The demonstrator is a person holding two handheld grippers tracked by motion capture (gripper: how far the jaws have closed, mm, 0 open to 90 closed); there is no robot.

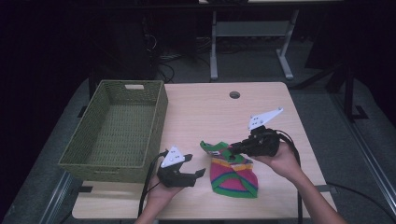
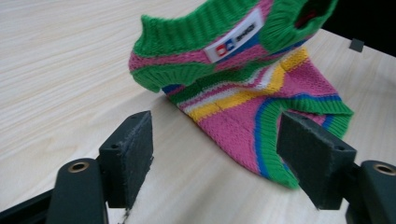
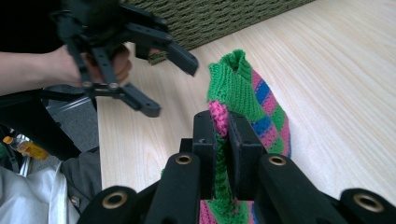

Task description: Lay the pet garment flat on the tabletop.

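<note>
A small knitted garment (image 1: 233, 173), striped pink, green, yellow and blue, with a white label, lies partly lifted off the table (image 1: 205, 112). The right gripper (image 1: 232, 150) pinches its green edge; the left gripper (image 1: 196, 165), jaws apart, sits just beside it.

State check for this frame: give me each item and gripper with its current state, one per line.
Sock: striped, cuff end lifted off the table, toe end lying on it.
Right gripper: shut on the sock's cuff.
Left gripper: open, nothing between the jaws, facing the sock.
Basket: upright, empty, at the table's left edge.
Table: bare apart from the sock and basket.
</note>
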